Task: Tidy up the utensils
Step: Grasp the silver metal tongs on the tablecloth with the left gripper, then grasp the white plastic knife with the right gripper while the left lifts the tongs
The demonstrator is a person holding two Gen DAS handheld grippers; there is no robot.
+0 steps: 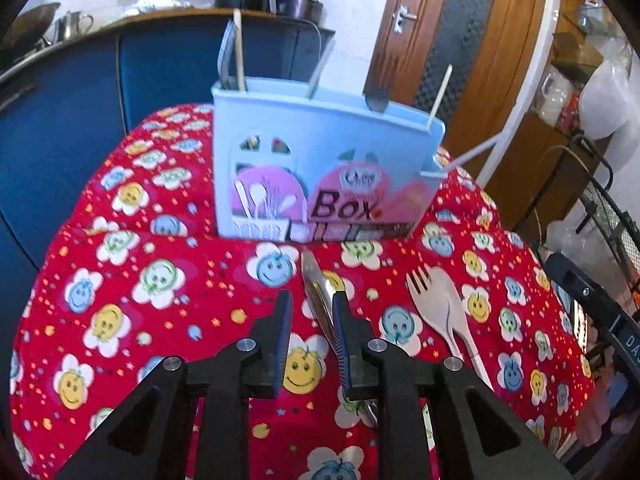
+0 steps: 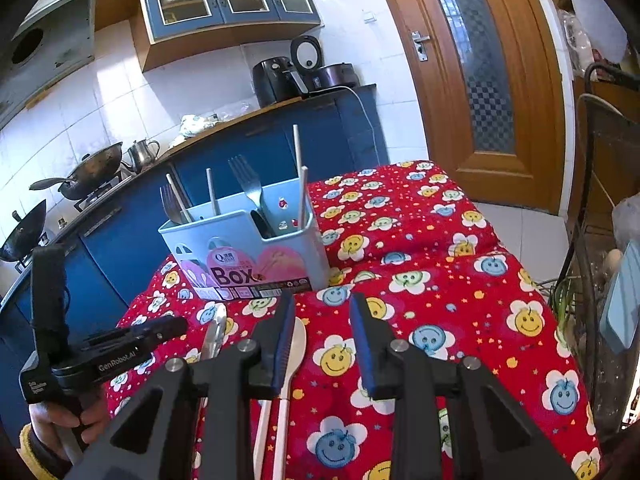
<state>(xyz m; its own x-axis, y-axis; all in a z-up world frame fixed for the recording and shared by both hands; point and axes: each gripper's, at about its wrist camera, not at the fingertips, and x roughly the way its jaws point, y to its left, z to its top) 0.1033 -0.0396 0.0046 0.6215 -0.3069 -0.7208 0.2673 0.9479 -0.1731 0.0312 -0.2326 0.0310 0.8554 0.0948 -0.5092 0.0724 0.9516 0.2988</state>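
Left wrist view shows the left hand-held gripper (image 1: pixel 310 304) low over the desk (image 1: pixel 132 264), which wears a red cloth printed with smiley flowers. Its jaws are only slightly spread and hold nothing; a metal utensil (image 1: pixel 314 280) lies flat just beside the right-hand pad, not between the pads, its tip pointing toward the box (image 1: pixel 320 152) at frame centre. To do this pick well, I judge the gripper should shift right until the metal handle sits squarely between the pads, then close across its narrow width and lift it clear before tilting it upright over a compartment. The utensil looks thin, shiny and slippery, so a grip near its middle seems safer than one at the tip. To its right, in the lower right of the frame, a pale fork (image 1: pixel 420 284) and spoon (image 1: pixel 448 300) lie side by side, touching. Right wrist view shows the right hand-held gripper (image 2: pixel 324 308) with its jaws apart and empty, the pale spoon (image 2: pixel 296 340) lying just beside its left finger. The box, light blue with pink pictures and the word "Box", stands upright at the far edge of the cloth and already holds forks and chopsticks in its compartments. A hand (image 2: pixel 68 420) at lower left carries the other gripper.
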